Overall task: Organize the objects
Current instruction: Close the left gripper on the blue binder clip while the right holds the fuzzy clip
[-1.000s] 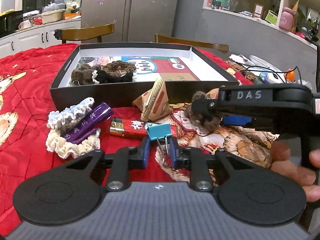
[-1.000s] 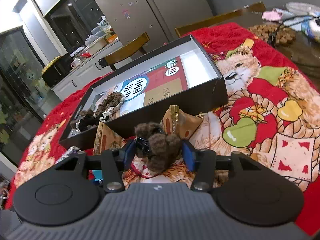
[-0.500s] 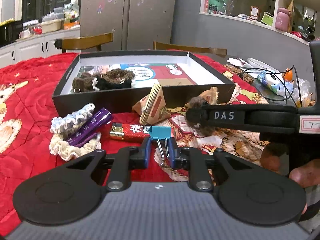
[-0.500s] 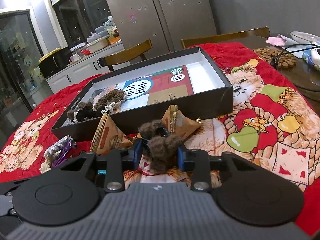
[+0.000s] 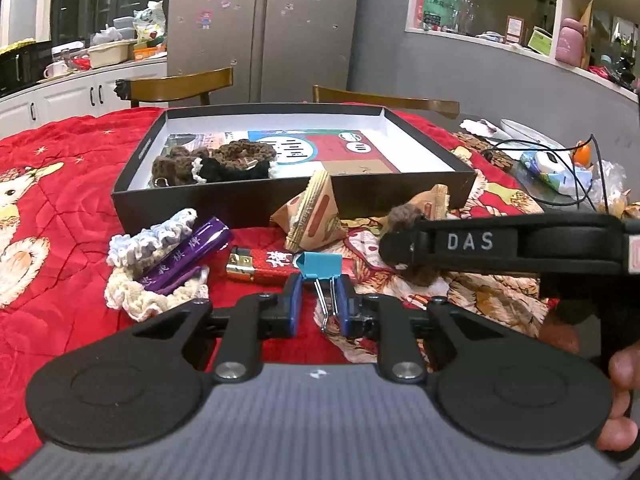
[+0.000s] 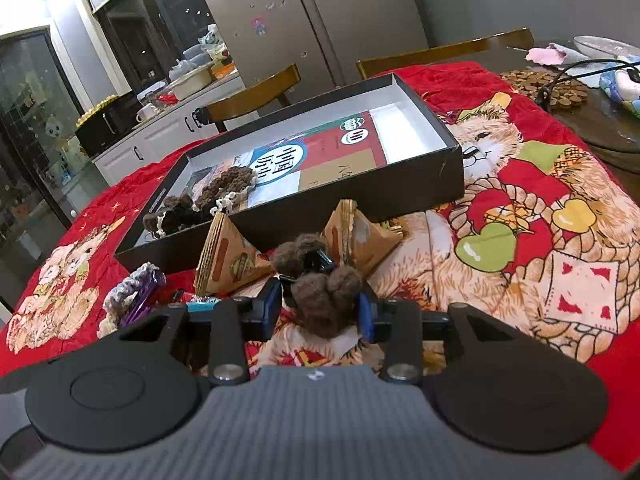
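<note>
- Left gripper point(image 5: 318, 306): clenched on the wire handles of the blue clip point(image 5: 321, 266); the clip body sticks out past the fingertips, low over the red cloth point(image 5: 60, 280).
- Right gripper point(image 6: 320, 306): its jaws closed, then have just been opening a little; the brown hair clip point(image 6: 326, 294) sits between them and looks grasped, though pad contact on the left side is hard to confirm.
- Box point(image 6: 360, 196): open, just behind both grippers; dark scrunchies point(image 5: 216, 162) lie in its left end.
- Still loose in front of the box: two paper packets point(image 5: 310, 216), lighter point(image 5: 260, 264), purple tube point(image 5: 186, 254) on pale scrunchies point(image 5: 148, 296).
- Risk: fuzzy clip is soft, so the slackened grip may drop it on lifting.
- Risk: thin wire handles could pivot, swinging the blue clip out.
- Risk: grippers close together; they may collide, or catch the box wall or a packet.
</note>
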